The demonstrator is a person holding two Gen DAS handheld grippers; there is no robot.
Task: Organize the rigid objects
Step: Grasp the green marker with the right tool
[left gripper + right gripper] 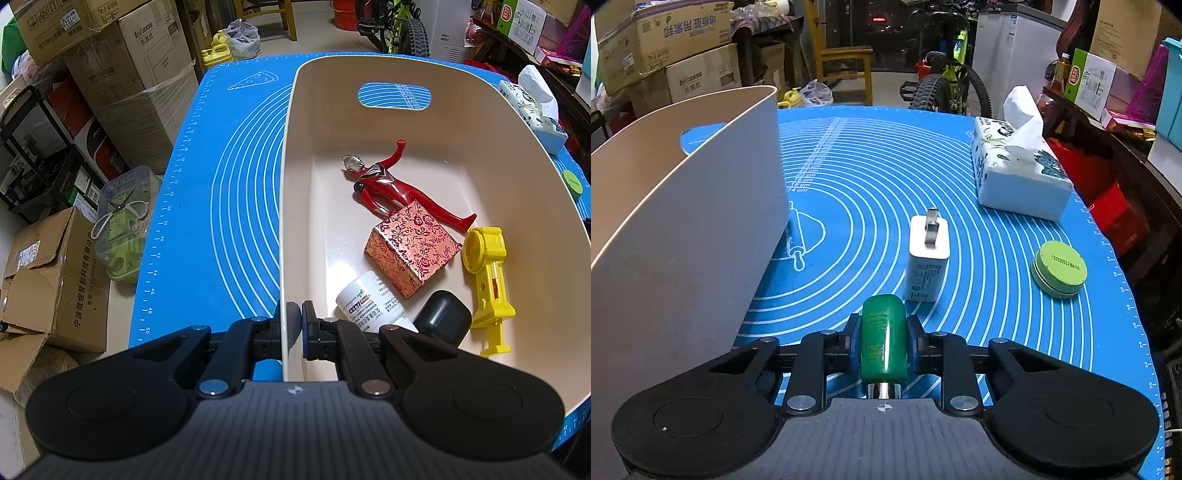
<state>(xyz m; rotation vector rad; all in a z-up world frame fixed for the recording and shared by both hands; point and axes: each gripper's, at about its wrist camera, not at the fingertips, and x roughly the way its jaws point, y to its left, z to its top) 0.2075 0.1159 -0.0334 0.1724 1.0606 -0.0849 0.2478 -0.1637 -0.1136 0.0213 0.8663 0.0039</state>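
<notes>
My left gripper (293, 326) is shut on the left wall of a beige bin (291, 155), which stands on the blue mat. In the bin lie a red hero figure (391, 188), a red-gold patterned box (412, 251), a white pill bottle (369, 301), a black case (443, 317) and a yellow plastic toy (487, 273). My right gripper (882, 341) is shut on a green bottle (884, 338) with a metal cap, held just above the mat. The bin (683, 206) stands to its left. A white charger (929, 258) and a green round tin (1059, 267) lie ahead on the mat.
A tissue box (1015, 173) sits at the mat's far right. The blue mat (871, 166) covers the table. Cardboard boxes (122, 74), a clear container (122, 221) with scissors, a bicycle (945, 81) and a wooden chair (846, 66) surround the table.
</notes>
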